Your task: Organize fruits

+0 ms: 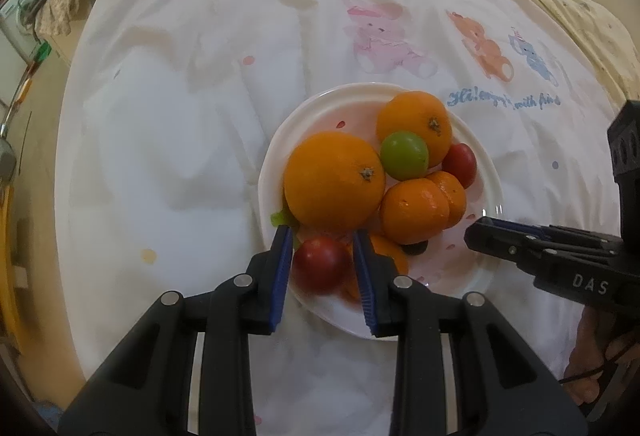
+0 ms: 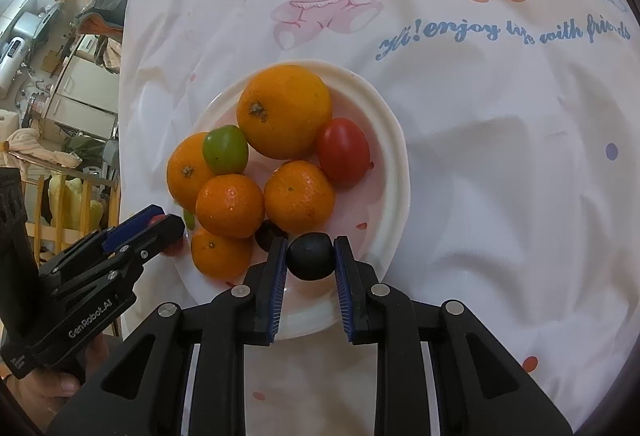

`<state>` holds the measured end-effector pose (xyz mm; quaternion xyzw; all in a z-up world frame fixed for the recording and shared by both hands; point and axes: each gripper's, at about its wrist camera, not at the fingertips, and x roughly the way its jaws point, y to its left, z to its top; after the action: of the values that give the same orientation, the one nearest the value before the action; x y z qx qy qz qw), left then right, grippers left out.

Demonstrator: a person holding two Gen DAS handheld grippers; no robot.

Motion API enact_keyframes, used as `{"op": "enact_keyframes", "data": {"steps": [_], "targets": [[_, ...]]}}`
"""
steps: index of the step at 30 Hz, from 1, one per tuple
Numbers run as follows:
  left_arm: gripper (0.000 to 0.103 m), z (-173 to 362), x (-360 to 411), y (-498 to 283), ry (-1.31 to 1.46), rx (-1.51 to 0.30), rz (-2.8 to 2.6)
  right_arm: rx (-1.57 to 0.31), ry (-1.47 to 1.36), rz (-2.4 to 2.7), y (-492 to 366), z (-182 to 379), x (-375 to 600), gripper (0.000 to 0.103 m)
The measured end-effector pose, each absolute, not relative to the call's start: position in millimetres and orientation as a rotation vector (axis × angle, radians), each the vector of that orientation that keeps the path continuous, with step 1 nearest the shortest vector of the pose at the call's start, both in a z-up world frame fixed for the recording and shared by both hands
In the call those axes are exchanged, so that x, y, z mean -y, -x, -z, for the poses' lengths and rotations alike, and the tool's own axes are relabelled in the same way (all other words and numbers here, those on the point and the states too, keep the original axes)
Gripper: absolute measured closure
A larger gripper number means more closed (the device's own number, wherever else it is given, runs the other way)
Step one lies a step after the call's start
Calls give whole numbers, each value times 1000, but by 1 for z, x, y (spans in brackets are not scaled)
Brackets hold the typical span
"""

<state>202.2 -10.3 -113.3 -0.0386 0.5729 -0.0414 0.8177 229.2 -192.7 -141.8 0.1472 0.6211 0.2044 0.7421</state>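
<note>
A white plate [image 1: 276,156] [image 2: 392,140] on the cloth holds a large orange [image 1: 334,180] [image 2: 284,112], a second orange [image 1: 414,128], several mandarins [image 2: 230,206], a green fruit [image 1: 404,154] [image 2: 225,150] and a red fruit [image 2: 343,152]. At the plate's near edge my left gripper [image 1: 320,232] is shut on a small red fruit [image 1: 320,264], its blue pads against both sides. My right gripper [image 2: 310,241] is shut on a dark round fruit [image 2: 310,256] at the plate's near rim. A second dark fruit [image 2: 266,232] lies beside it.
A white cloth [image 2: 480,156] printed with cartoon bears and blue writing covers the round table. The other gripper reaches in from the side in each view: the right gripper [image 1: 480,232] and the left gripper [image 2: 160,224]. Household clutter and furniture [image 2: 60,96] stand beyond the table's left edge.
</note>
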Motion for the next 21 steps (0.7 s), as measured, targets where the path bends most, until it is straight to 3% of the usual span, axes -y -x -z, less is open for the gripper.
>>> {"op": "enact_keyframes", "data": {"steps": [1, 3, 6, 13, 14, 16, 21], "targets": [[71, 114, 10, -203, 88, -1224, 88, -1361, -326, -449, -229, 141, 193, 78], [50, 112, 10, -202, 94, -1213, 87, -1362, -328, -454, -229, 141, 193, 77], [25, 105, 7, -199, 99, -1174, 82, -1370, -339, -456, -229, 142, 193, 76], [23, 94, 1, -198, 125, -1134, 62, -1335, -347, -451, -229, 132, 196, 73], [23, 92, 1, -198, 124, -1124, 58, -1328, -352, -447, -229, 130, 198, 70], [23, 87, 2, -195, 103, -1100, 48, -1299, -343, -431, -227, 124, 200, 45], [23, 67, 6, -182, 29, -1004, 17, -1204, -233, -426, -219, 98, 196, 43]]}}
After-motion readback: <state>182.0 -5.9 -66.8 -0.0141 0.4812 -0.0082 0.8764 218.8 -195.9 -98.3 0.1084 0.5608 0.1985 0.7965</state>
